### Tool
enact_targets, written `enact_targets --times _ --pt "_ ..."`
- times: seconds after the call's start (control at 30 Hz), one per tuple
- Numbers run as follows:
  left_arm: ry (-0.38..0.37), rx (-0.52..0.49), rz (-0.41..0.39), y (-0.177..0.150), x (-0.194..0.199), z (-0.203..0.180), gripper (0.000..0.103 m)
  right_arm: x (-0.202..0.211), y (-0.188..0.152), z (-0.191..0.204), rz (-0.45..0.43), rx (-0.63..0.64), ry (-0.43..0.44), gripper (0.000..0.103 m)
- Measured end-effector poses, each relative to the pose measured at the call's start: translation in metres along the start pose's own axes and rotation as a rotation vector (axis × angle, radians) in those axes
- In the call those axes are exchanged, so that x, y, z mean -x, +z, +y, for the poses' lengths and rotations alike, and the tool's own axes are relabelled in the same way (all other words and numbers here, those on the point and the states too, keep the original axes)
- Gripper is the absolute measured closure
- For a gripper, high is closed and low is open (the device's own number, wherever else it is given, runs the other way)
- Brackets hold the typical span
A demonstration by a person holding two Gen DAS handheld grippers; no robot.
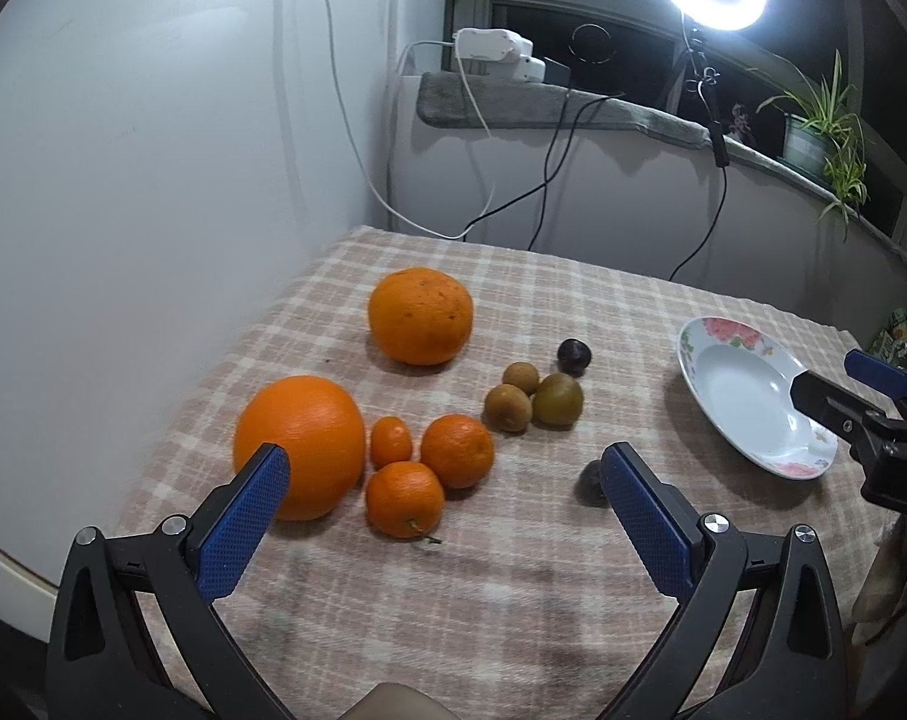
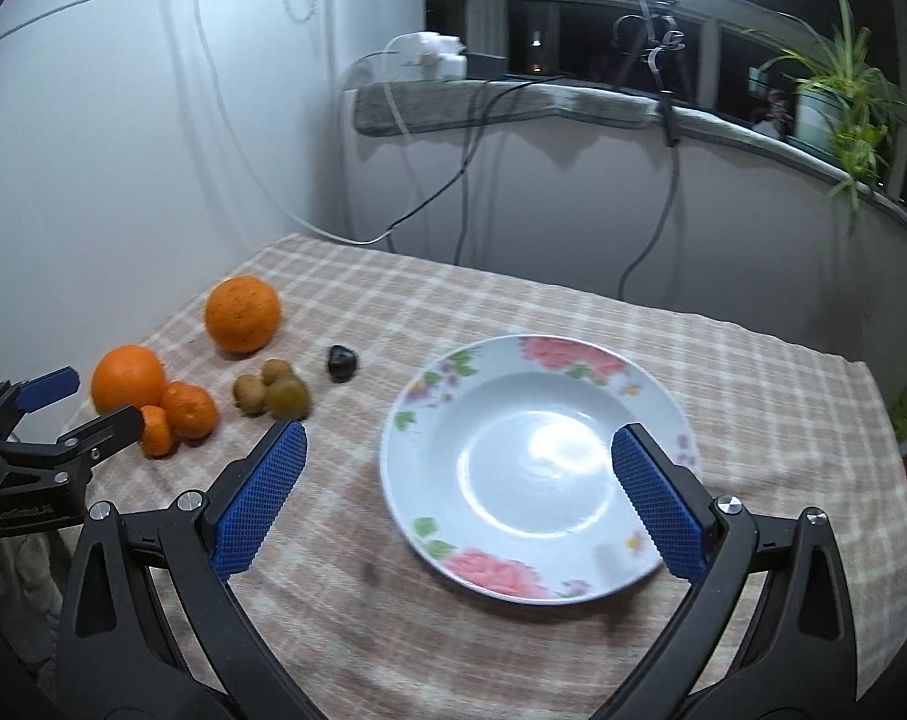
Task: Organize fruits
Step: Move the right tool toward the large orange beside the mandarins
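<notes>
Left wrist view: a worktop covered by a woven beige-and-white checked cloth (image 1: 513, 588) is seen, with round fruit lying on it. Two large dimpled oranges are present, one near (image 1: 299, 445) and one farther back (image 1: 420, 315). Three small glossy mandarins (image 1: 404, 498) are clustered just beside the near orange, touching one another. Three fuzzy brown-green kiwis (image 1: 558, 399) are grouped to their right, with a small dark purple wrinkled fruit (image 1: 574, 356) behind them. A second dark round fruit (image 1: 591, 483) is partly hidden by a blue pad. The left hand-held gripper (image 1: 444, 474) is spread wide, its ribbed blue pads (image 1: 243, 531) well apart, and nothing is held or touched. A shallow white ceramic plate with pink flower prints (image 1: 747, 384) lies at the right.

Right wrist view: the flowered plate (image 2: 447, 516) is seen lying flat on the checked cloth, its glazed bowl bare. The right hand-held gripper (image 2: 458, 443) is held wide open above the plate, with nothing gripped; contact with the plate cannot be told. The oranges, mandarins and kiwis are seen at the left, well apart from the plate.
</notes>
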State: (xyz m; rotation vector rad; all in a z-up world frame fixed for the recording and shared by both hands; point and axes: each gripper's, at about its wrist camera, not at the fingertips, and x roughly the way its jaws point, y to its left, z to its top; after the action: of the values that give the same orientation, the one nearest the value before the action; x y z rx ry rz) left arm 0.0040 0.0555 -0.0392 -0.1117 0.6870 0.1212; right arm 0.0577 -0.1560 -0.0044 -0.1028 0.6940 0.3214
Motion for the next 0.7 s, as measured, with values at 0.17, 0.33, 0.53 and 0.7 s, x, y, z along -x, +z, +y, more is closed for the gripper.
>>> enact_targets --times 0.17,0.33,0.53,0.7 --pt "0.004 0.029 0.002 -0.004 -0.001 0.016 0.001 -0.008 0.004 0.014 0.014 0.018 0.082 0.000" --pt "-0.004 0.065 0.011 -0.010 -0.001 0.033 0.004 -0.017 0.008 0.030 0.020 0.048 0.156 0.000" --pt "-0.028 0.098 0.040 -0.018 -0.004 0.044 0.014 -0.030 0.008 0.046 0.059 0.048 0.267 0.003" --pt "-0.041 0.121 0.048 -0.022 -0.005 0.053 0.021 -0.040 0.001 0.056 0.098 0.055 0.325 0.011"
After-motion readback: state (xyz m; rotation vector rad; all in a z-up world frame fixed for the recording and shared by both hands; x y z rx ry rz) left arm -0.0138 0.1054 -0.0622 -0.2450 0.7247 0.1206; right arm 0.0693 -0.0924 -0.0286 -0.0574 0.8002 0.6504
